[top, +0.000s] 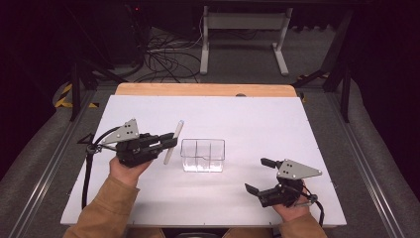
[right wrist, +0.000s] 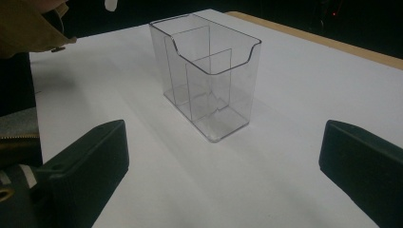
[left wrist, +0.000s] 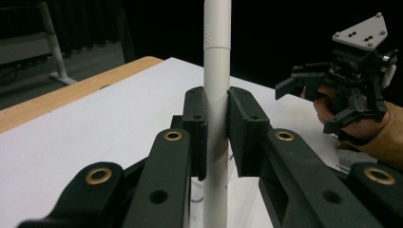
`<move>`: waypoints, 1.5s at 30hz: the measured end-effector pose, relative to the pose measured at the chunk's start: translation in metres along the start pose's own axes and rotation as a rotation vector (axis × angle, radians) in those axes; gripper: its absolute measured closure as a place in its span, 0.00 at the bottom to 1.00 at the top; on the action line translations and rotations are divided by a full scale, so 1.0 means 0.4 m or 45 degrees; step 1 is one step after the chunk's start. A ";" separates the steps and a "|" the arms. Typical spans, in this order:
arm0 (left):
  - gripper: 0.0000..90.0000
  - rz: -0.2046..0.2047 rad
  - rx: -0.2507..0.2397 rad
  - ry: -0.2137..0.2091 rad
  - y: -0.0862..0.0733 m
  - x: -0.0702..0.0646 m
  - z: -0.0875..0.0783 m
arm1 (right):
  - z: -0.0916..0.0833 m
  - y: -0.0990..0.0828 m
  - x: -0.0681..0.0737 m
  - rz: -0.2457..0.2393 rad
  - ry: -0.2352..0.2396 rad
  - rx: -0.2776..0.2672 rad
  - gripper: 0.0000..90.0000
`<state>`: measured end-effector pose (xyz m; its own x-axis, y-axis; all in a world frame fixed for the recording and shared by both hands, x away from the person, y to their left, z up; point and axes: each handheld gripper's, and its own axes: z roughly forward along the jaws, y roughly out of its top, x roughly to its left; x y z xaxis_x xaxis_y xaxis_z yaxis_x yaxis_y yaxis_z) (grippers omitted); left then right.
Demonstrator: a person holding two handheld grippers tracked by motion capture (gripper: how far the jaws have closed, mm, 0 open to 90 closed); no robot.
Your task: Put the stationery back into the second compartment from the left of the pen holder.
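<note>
Left gripper (top: 171, 142) clenched mid-barrel on slim white plastic pen (top: 174, 142) (light, stiff, likely slick). Right gripper (top: 257, 174) released, near clear compartmented plastic holder (top: 202, 155).

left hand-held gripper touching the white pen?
Touching. In the left gripper view, both pads of the left hand-held gripper press against the white pen, with no gap on either side.

A white cylindrical pen (left wrist: 216, 95) sits between the black jaws of the left tool (left wrist: 217, 128), whose arms carry brass-coloured rivets. The right tool (top: 262, 174) is black too, topped by a grey three-cornered plate. The clear plastic divided box (right wrist: 209, 76) is colourless. The table (top: 257, 119) is white with a pale wood far edge. The sleeves are tan.
</note>
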<state>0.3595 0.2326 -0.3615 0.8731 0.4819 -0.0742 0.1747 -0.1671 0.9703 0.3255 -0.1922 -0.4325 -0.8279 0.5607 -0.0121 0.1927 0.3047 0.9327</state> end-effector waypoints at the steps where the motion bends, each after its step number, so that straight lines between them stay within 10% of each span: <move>1: 0.87 0.004 -0.008 -0.004 0.001 0.000 0.002 | 0.000 0.000 0.000 0.000 -0.001 0.000 0.03; 24: 0.87 0.088 -0.112 -0.020 0.027 -0.013 0.095 | 0.002 -0.003 0.000 -0.001 0.007 0.004 0.03; 45: 0.87 0.054 -0.199 -0.049 -0.001 0.017 0.190 | 0.000 -0.005 -0.001 0.005 0.010 0.001 0.03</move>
<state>0.3998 0.1707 -0.3800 0.8953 0.4438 -0.0385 0.0671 -0.0489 0.9965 0.3254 -0.1930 -0.4344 -0.8313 0.5558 -0.0054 0.1968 0.3033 0.9324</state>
